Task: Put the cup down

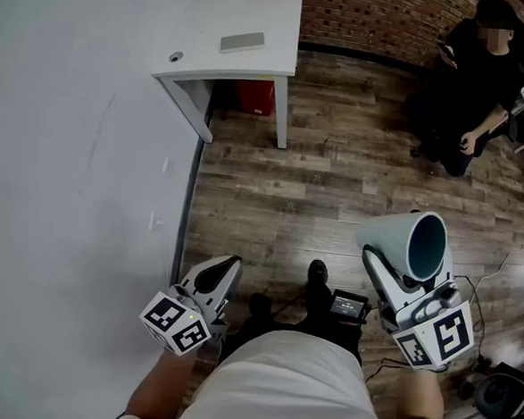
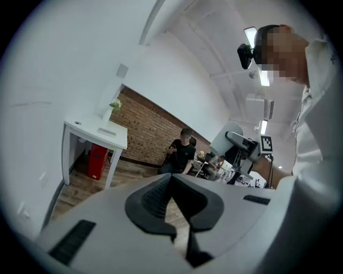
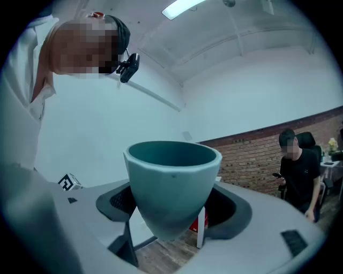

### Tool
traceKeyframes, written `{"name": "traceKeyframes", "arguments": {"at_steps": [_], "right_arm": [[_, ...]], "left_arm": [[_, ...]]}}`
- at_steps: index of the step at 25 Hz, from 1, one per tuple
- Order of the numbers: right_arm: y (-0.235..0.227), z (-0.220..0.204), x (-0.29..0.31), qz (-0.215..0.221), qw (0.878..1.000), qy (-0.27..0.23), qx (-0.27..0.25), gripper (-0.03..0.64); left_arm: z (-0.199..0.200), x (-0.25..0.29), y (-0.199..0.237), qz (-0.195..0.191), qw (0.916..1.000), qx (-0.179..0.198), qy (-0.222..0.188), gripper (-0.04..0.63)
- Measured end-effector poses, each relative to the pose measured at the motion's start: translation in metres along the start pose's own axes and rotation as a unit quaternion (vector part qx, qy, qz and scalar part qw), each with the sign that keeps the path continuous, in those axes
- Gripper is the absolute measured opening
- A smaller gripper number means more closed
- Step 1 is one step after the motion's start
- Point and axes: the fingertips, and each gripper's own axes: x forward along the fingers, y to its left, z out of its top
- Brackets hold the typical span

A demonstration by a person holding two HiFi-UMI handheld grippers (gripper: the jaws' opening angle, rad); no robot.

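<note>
Tapering from a wide rim to a narrow base, the teal cup (image 3: 172, 182) is judged rigid, light and smooth-walled, and likely to chip if dropped. It is best gripped across the lower body, though the taper could let it slide there. It is held in the air above the wooden floor (image 1: 317, 190), mouth turned away from the person. Its lower half is pinched between the widely spread pads (image 3: 119, 202) of the right gripper (image 1: 399, 269), one on each side. The left gripper (image 1: 224, 273) is pressed shut on nothing, well apart from the cup. The white table (image 1: 201, 61) stands well away.
</note>
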Motion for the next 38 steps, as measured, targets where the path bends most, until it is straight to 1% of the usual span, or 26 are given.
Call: {"name": "traceKeyframes", "arguments": {"at_steps": [3,6,11,14,17,20,24,26,29,30,33,38], "right_arm": [[0.041,-0.006,-0.003,0.001,1.0,0.002,0.002,0.382],[0.069,-0.005,-0.012,0.003,1.0,0.005,0.004,0.383],[0.09,0.014,-0.017,0.022,0.999,-0.009,-0.021,0.382],[0.092,0.016,-0.021,0.032,0.999,-0.013,-0.025,0.382],[0.077,0.007,-0.027,0.038,0.999,-0.005,-0.017,0.382],[0.046,-0.003,-0.03,0.045,0.999,0.003,-0.008,0.382],[0.003,-0.011,-0.026,0.075,0.997,0.023,-0.005,0.383],[-0.014,-0.012,-0.028,0.09,0.995,0.028,-0.017,0.383],[-0.037,-0.016,-0.031,0.108,0.993,0.035,-0.02,0.383],[-0.043,-0.017,-0.032,0.113,0.993,0.037,-0.018,0.383],[-0.056,-0.022,-0.035,0.126,0.991,0.042,-0.012,0.383],[-0.055,-0.025,-0.031,0.139,0.989,0.042,-0.011,0.383]], "left_arm": [[-0.011,-0.035,0.02,0.006,0.9999,0.005,0.008,0.009],[-0.018,-0.068,0.022,0.011,0.9999,0.005,0.002,0.009],[-0.008,-0.089,0.01,0.017,0.9991,0.013,-0.037,0.01],[-0.005,-0.088,-0.002,0.016,0.9986,0.021,-0.045,0.009],[-0.009,-0.074,-0.015,0.016,0.9988,0.024,-0.04,0.009],[-0.003,-0.046,-0.03,0.021,0.9981,0.033,-0.047,0.01],[0.013,-0.011,-0.057,0.047,0.9945,0.053,-0.076,0.01],[0.021,0.004,-0.071,0.065,0.9912,0.068,-0.093,0.011],[0.031,0.021,-0.09,0.086,0.9857,0.077,-0.123,0.011],[0.034,0.025,-0.096,0.091,0.9842,0.078,-0.13,0.019],[0.041,0.03,-0.111,0.104,0.9798,0.08,-0.151,0.089],[0.052,0.021,-0.124,0.12,0.973,0.085,-0.178,0.104]]}}
